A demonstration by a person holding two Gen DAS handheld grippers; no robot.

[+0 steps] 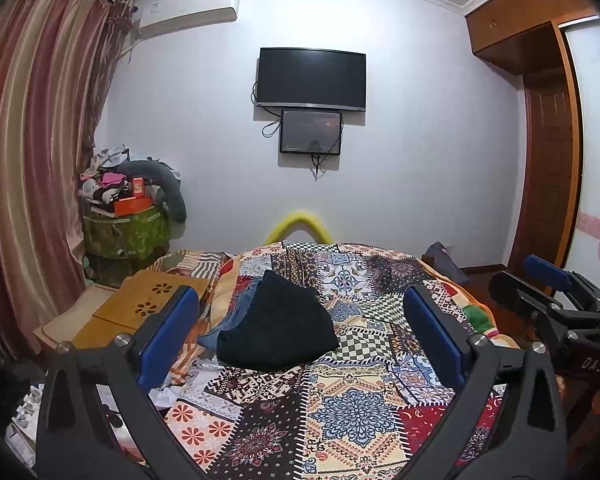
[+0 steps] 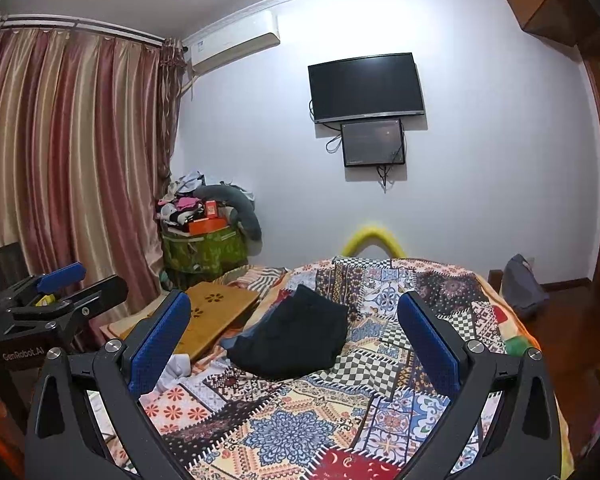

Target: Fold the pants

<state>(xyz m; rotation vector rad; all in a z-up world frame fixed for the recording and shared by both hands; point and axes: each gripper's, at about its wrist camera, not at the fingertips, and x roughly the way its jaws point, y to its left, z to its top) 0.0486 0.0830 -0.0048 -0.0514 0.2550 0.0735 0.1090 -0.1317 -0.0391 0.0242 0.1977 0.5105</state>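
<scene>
Folded black pants [image 1: 278,326] lie on the patchwork quilt [image 1: 352,416], on top of a blue denim garment [image 1: 230,320]. They also show in the right wrist view [image 2: 292,340]. My left gripper [image 1: 300,328] is open and empty, held above the near part of the bed, short of the pants. My right gripper [image 2: 296,336] is open and empty at a like distance. The right gripper shows at the right edge of the left wrist view [image 1: 548,292], and the left gripper at the left edge of the right wrist view [image 2: 60,292].
A wooden lap desk [image 1: 148,300] lies on the bed's left side, with white cloth [image 2: 176,368] near it. A green bag piled with clutter [image 1: 126,220] stands by the curtain. A TV [image 1: 311,78] hangs on the far wall. A grey bag [image 2: 524,286] sits beyond the bed's right side.
</scene>
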